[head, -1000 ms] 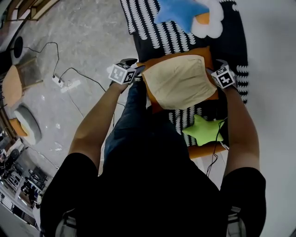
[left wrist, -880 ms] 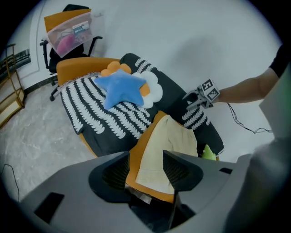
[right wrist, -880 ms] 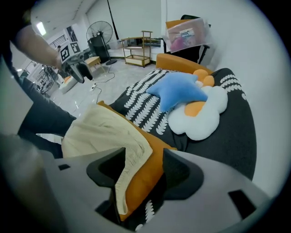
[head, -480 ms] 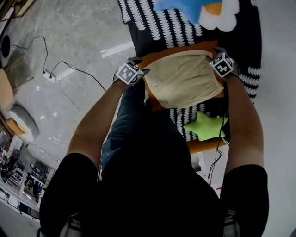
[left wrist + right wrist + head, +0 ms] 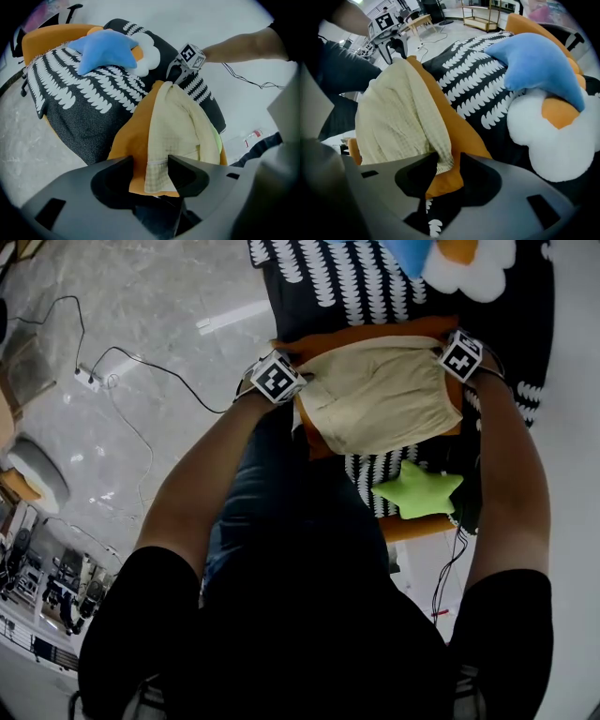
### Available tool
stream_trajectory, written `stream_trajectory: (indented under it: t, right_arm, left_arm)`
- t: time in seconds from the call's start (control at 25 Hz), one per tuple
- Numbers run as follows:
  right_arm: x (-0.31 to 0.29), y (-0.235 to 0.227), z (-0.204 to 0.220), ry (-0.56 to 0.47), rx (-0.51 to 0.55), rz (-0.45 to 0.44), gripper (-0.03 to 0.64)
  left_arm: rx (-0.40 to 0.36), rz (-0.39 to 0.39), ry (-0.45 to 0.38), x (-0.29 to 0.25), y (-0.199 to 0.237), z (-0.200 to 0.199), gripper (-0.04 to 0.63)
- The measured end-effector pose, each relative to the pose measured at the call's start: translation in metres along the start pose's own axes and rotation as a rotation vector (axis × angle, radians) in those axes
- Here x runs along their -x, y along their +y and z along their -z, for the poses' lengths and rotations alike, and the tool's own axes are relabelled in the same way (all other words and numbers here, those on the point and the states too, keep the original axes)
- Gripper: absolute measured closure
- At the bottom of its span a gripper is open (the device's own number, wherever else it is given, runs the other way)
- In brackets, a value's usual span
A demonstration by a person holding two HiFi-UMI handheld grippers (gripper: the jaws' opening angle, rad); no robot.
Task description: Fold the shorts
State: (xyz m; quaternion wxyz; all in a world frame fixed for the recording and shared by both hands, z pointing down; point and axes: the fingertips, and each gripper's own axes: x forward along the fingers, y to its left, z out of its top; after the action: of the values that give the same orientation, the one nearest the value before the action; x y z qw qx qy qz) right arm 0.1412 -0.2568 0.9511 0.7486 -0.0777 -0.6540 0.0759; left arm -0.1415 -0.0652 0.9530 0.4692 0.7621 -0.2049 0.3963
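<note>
The shorts (image 5: 380, 399) are orange with a cream checked inner side and hang spread between my two grippers, over the black-and-white cover. My left gripper (image 5: 298, 388) grips their left corner. In the left gripper view that gripper (image 5: 151, 171) has the cream hem and orange cloth (image 5: 178, 126) filling the gap between its jaws. My right gripper (image 5: 448, 360) is at the right corner. In the right gripper view this gripper (image 5: 449, 164) has just been closing, and the shorts' edge (image 5: 398, 122) is pinched between its jaws.
A black-and-white patterned cover (image 5: 328, 287) lies over an orange seat. On it are a blue star cushion (image 5: 105, 49) and a white flower cushion (image 5: 553, 140). A green star cushion (image 5: 417, 491) lies nearer me. My jeans-clad legs (image 5: 281, 512) are below the shorts. Cables (image 5: 141, 381) cross the floor at left.
Both grippers have come down and forward with the shorts, which now hang lower over the patterned cover. The shorts stay stretched between them.
</note>
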Motion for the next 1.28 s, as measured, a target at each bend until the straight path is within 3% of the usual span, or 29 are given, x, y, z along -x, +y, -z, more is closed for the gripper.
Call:
stream_trajectory:
  t: [0.16,0.36,0.52,0.64,0.72,0.8,0.92,1.04,1.08,1.24,1.28]
  right_arm:
    - [-0.013,0.004,-0.001,0.062,0.034,-0.042,0.528]
    - [-0.008,-0.001,0.003,0.064,0.048,-0.009,0.584]
    - [0.007,-0.014,-0.006,0.023,0.040,0.045,0.588]
    - [0.019,-0.026,-0.014,-0.012,0.043,0.087,0.588]
    - [0.024,-0.030,-0.017,-0.037,0.043,0.104,0.588]
    - [0.027,-0.032,-0.022,-0.058,0.053,0.121,0.588]
    - [0.032,-0.032,-0.025,-0.065,0.067,0.137,0.588]
    - [0.034,-0.030,-0.027,-0.074,0.055,0.140,0.589]
    - [0.034,-0.030,-0.027,-0.075,0.052,0.141,0.589]
    - [0.035,-0.028,-0.024,-0.079,0.053,0.145,0.589]
    - [0.035,-0.027,-0.022,-0.079,0.052,0.148,0.589]
  left_arm:
    - [-0.078,-0.021,0.070,-0.002,0.009,0.011,0.404]
    - [-0.152,-0.035,0.124,0.009,0.009,0.012,0.547]
    - [-0.150,-0.076,0.104,0.027,0.028,0.006,0.560]
    - [-0.133,-0.204,0.090,0.047,0.066,0.000,0.581]
    - [-0.080,-0.254,0.055,0.065,0.091,-0.007,0.581]
    - [-0.048,-0.222,0.015,0.081,0.094,-0.019,0.581]
    - [-0.081,-0.118,0.014,0.076,0.068,-0.023,0.576]
    - [-0.058,-0.018,0.045,0.053,0.041,-0.007,0.436]
    - [-0.043,0.007,0.055,0.044,0.033,0.000,0.420]
    - [-0.011,0.029,0.084,0.015,0.016,0.016,0.422]
    - [-0.016,0.017,0.094,0.012,0.014,0.018,0.483]
